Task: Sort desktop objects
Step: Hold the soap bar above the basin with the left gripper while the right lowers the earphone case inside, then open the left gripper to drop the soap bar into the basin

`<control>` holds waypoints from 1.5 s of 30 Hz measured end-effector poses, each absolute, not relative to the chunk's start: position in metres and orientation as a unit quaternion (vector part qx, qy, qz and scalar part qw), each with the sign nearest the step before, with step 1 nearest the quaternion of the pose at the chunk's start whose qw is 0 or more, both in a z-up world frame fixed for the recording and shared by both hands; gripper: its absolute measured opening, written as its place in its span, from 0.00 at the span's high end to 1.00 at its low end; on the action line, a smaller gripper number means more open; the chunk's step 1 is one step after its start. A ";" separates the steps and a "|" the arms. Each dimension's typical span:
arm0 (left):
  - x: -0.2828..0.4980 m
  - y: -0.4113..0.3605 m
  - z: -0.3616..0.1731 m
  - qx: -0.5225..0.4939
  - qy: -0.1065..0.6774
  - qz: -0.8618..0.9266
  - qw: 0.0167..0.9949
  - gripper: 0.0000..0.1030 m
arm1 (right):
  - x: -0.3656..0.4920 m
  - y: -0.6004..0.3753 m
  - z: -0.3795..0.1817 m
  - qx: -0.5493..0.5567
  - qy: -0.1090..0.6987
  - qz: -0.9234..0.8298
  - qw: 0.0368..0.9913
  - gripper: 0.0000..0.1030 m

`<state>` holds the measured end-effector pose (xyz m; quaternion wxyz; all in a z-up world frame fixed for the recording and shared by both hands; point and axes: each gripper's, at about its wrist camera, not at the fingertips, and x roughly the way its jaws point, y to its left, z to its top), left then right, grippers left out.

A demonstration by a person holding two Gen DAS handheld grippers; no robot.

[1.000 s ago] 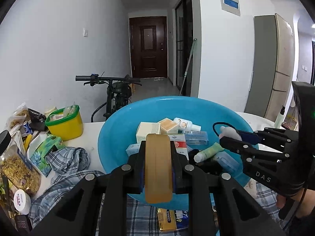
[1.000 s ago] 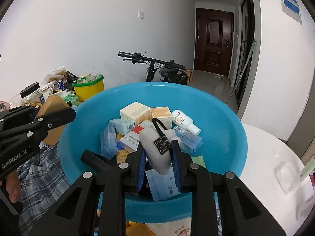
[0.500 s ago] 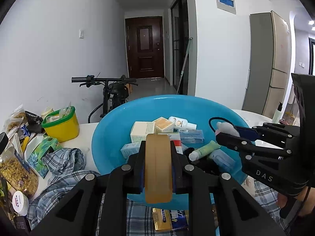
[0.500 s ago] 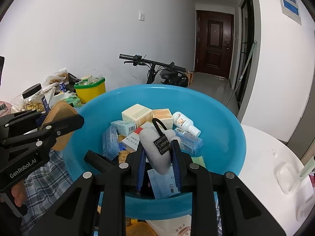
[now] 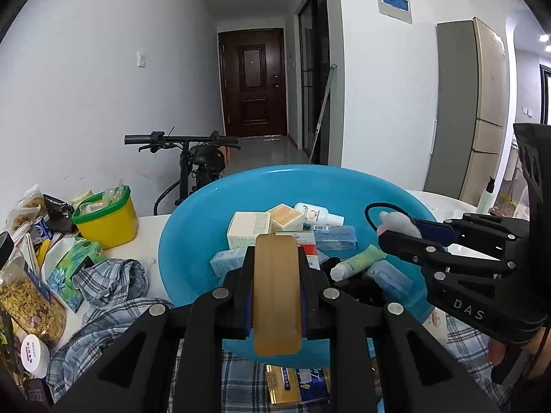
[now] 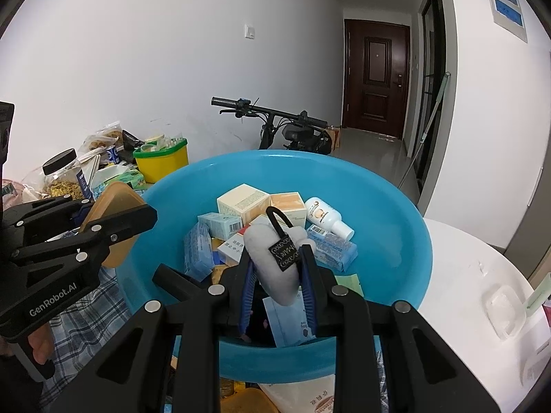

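A blue basin (image 5: pixel 193 220) (image 6: pixel 310 154) holds several small boxes, a white bottle (image 6: pixel 323 218) and a pale green tube (image 5: pixel 358 261). My left gripper (image 5: pixel 277 261) is shut on a flat tan piece with rounded corners (image 5: pixel 277 296), held edge-on over the basin's near rim. In the right wrist view that left gripper (image 6: pixel 113 227) hangs at the basin's left edge. My right gripper (image 6: pixel 275 261) is shut on a soft grey pouch (image 6: pixel 272 268) with a black loop and black tag, above the basin's contents. The left wrist view shows this right gripper (image 5: pixel 399 232) at the basin's right side.
A yellow tub with a green rim (image 5: pixel 106 220), a lidded jar (image 6: pixel 63 179) and snack bags crowd the table's left. Checked cloth (image 5: pixel 110 278) lies under the basin's near side. The white round table (image 6: pixel 465 265) with a clear plastic box (image 6: pixel 504 309) extends right. A bicycle (image 5: pixel 199 158) stands behind.
In the right wrist view the left gripper with its tan piece has edged slightly towards the basin. Both grips are unchanged.
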<state>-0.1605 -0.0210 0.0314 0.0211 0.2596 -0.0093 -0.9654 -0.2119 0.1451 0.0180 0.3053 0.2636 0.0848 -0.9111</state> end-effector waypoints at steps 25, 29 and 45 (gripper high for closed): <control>-0.158 -0.024 0.034 0.260 -0.004 -0.966 0.014 0.80 | -0.208 0.147 0.024 0.255 0.083 -0.912 0.309 0.77; -0.159 -0.023 0.033 0.261 -0.005 -0.965 0.013 0.80 | -0.208 0.147 0.024 0.254 0.082 -0.913 0.310 0.77; -0.156 -0.015 0.036 0.220 -0.047 -0.973 0.055 0.00 | -0.207 0.151 0.025 0.251 0.080 -0.916 0.303 0.77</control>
